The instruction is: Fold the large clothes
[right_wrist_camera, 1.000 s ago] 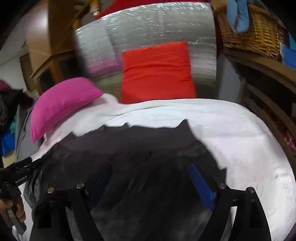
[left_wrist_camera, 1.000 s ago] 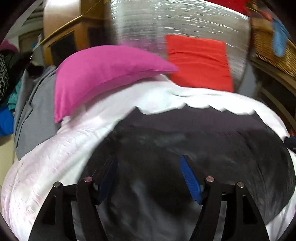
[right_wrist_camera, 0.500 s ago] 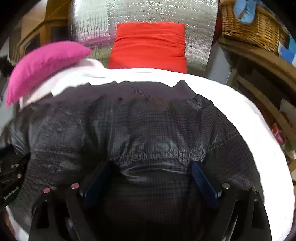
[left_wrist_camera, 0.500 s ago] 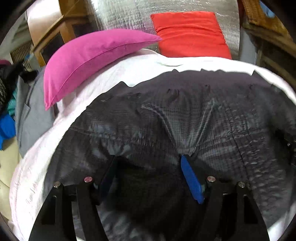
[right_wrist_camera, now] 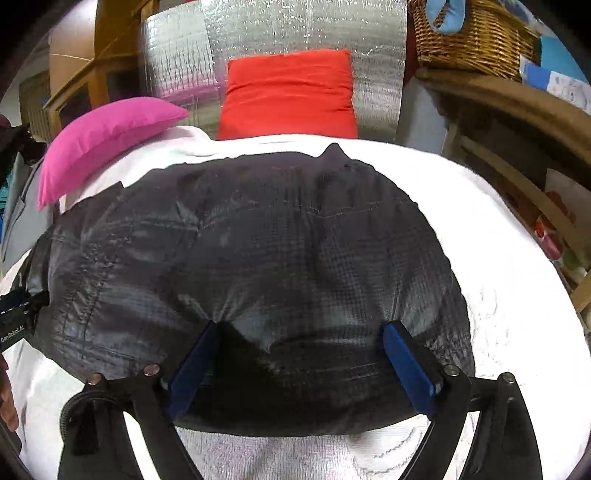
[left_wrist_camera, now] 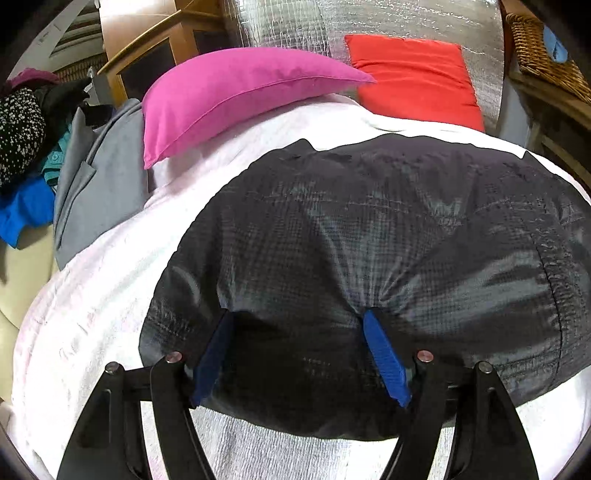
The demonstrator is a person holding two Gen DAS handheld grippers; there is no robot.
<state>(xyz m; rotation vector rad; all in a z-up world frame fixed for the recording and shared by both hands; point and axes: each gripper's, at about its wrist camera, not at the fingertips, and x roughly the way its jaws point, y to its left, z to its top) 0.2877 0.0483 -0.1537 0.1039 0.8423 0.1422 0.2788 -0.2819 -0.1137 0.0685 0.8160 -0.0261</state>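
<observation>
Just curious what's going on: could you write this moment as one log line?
step: laying dark jacket on white bed cover | left tool: opening, fabric between | right tool: opening, fabric between

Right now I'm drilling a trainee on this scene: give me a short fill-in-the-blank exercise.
1. The dark jacket lies on a ____ sheet.
2. The cushion against the silver foil panel is ____.
3. Beside the pink pillow lies a ____ garment.
4. The wicker basket holds something ____.

Missing words: white; red; grey; blue
</observation>
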